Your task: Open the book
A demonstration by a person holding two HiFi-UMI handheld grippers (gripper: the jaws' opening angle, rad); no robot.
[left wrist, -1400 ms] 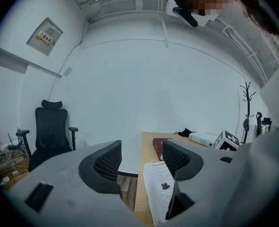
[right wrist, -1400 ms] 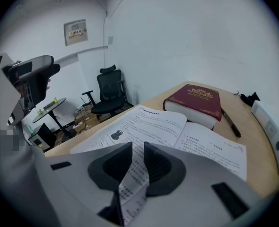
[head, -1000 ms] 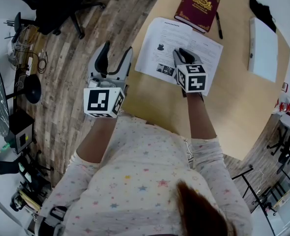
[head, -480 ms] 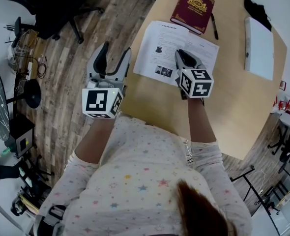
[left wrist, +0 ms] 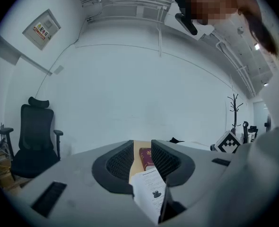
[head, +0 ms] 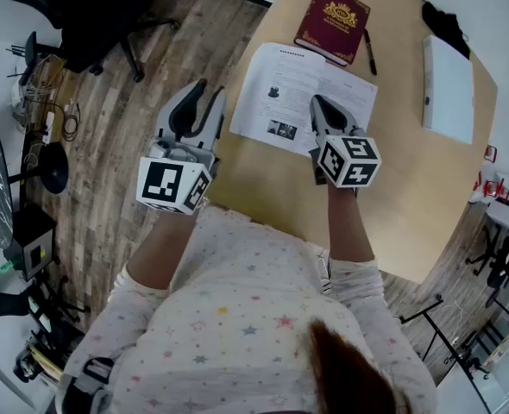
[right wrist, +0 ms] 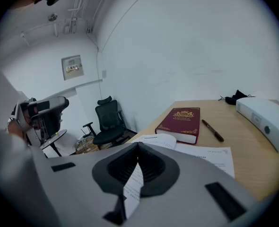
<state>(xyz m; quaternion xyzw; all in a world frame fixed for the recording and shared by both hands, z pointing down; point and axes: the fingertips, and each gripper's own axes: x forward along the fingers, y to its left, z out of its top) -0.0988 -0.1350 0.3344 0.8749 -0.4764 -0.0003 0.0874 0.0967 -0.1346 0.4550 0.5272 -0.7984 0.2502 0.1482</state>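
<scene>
Here the open book (head: 280, 93) lies flat on the near left part of the pale wooden surface (head: 410, 188), close to its edge. We see white printed pages, with small dark pictures on the left one. The right gripper (head: 317, 102) has its fingers pressed together on a page (right wrist: 134, 188) of the right half, which runs up between them. Just beyond the open book lies a closed red book (head: 332, 22) with a gold crest, a dark pen (head: 369, 52) beside it, and farther right a flat white box (head: 449, 89). The left gripper (head: 211, 89) hangs off the surface's edge above the plank floor (head: 125, 162). Its fingers have just been closing but remain somewhat apart, pinching nothing. A black office chair (head: 91, 7) stands near the white wall (left wrist: 144, 89).
</scene>
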